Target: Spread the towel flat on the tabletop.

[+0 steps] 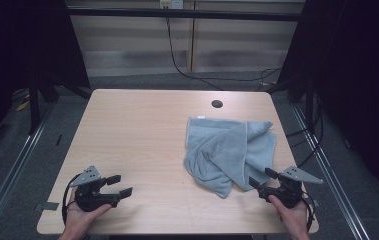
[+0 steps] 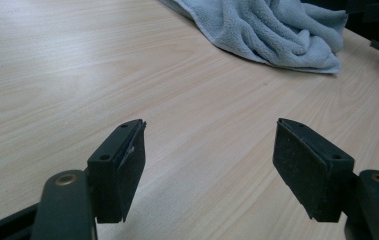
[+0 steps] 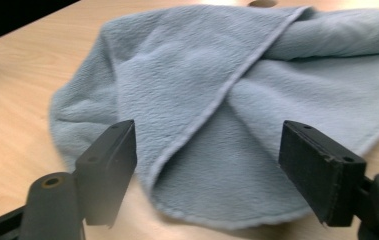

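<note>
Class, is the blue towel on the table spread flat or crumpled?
Crumpled: the towel lies bunched on the table, one flap folded diagonally over the rest, with ridges and uneven edges.

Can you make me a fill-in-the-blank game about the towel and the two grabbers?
1. The crumpled towel is light ____ in colour.
2. The towel lies nearest the ____ gripper.
3. The left gripper has its jaws ____ with nothing between them.
4. The round dark hole in the table is beyond the towel's ____ edge.

Missing words: blue; right; open; far
</note>
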`<state>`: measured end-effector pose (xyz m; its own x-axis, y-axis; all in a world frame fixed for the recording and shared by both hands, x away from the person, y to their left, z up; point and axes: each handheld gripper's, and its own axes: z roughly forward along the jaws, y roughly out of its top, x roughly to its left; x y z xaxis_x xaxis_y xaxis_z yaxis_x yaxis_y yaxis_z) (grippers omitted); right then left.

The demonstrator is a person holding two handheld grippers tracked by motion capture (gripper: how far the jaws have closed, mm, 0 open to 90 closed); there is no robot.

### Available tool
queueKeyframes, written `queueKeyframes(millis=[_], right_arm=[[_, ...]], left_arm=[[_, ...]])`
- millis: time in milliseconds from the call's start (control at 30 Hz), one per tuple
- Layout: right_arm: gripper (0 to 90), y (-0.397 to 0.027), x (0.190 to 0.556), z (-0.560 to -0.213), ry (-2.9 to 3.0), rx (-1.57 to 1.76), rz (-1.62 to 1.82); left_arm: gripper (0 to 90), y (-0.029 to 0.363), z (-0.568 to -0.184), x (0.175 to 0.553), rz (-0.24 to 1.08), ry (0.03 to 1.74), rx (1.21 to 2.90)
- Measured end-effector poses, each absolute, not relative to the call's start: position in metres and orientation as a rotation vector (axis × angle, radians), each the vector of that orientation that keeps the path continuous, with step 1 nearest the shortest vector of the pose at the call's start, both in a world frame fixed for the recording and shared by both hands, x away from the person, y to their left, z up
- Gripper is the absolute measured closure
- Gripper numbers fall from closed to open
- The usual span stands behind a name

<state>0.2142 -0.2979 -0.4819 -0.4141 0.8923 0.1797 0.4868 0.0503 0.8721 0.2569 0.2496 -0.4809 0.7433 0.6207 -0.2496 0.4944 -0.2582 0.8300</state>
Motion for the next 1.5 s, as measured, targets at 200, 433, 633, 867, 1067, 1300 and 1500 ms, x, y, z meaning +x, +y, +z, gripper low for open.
queueKeyframes(millis=[200,433,633,867,1067,1300,1500], right_arm=[[20.0,-0.291,0.217,-0.48,1.959,1.369,1.332],[20.7,-0.285,0.228,-0.472,2.006,1.356,1.317],[19.9,-0.285,0.248,-0.457,2.059,1.341,1.31],[21.4,-0.28,0.285,-0.452,2.171,1.306,1.279],[18.4,-0.277,0.313,-0.46,2.203,1.324,1.219],[17.2,-0.264,0.325,-0.489,2.294,1.329,1.036],[27.6,-0.26,0.328,-0.499,2.332,1.369,1.047]], left_arm=[[29.0,0.25,-0.481,0.258,0.152,0.849,1.918],[28.9,0.249,-0.484,0.263,0.148,0.865,1.918],[28.9,0.249,-0.482,0.263,0.15,0.855,1.915],[28.9,0.251,-0.481,0.261,0.158,0.85,1.915],[28.6,0.251,-0.482,0.262,0.152,0.85,1.918],[28.3,0.249,-0.483,0.262,0.144,0.846,1.93],[28.2,0.25,-0.483,0.262,0.142,0.844,1.927]])
